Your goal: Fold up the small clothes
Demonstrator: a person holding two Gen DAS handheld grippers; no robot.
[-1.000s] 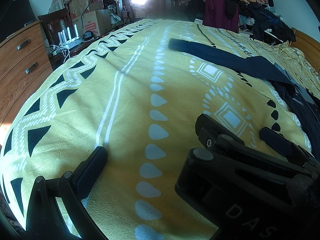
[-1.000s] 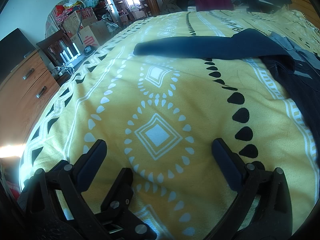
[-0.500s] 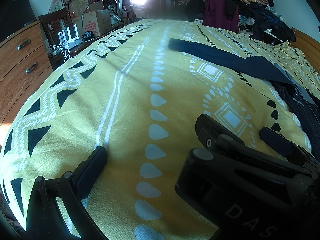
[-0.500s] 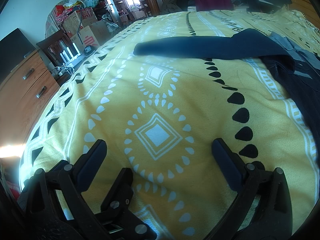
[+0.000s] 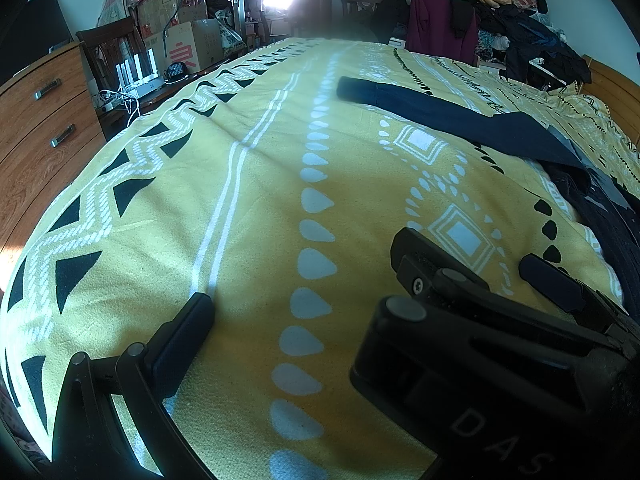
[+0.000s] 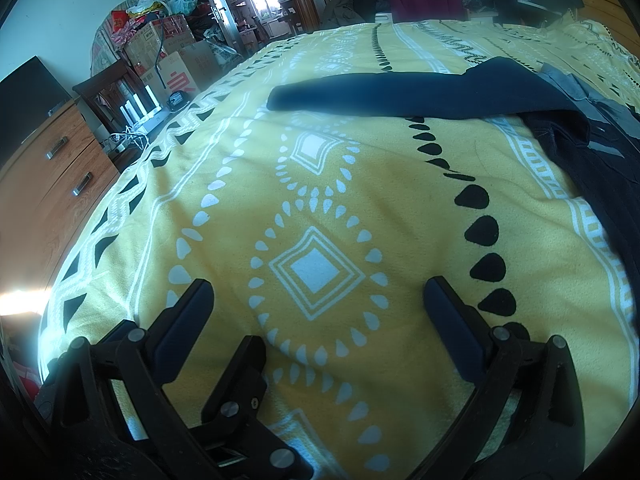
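Note:
A dark navy garment (image 5: 440,116) lies on the yellow patterned blanket (image 5: 260,200), one long narrow part stretched left across the bed. Its bulk, with a grey patch (image 6: 580,92), is bunched at the right edge (image 6: 600,184). My left gripper (image 5: 320,316) rests low over bare blanket at the near end; only its left finger (image 5: 188,336) shows, set wide. The right gripper's body (image 5: 500,360) sits close beside it and hides the other finger. In the right wrist view my right gripper (image 6: 320,304) is open over a white diamond motif, holding nothing, well short of the garment (image 6: 400,92).
A wooden dresser (image 5: 40,128) stands left of the bed, with a chair, cables and cardboard boxes (image 5: 188,44) behind it. Heaped clothes (image 5: 480,8) fill the far end. A wooden bed frame (image 5: 612,88) runs along the right. Bare blanket lies between the grippers and the garment.

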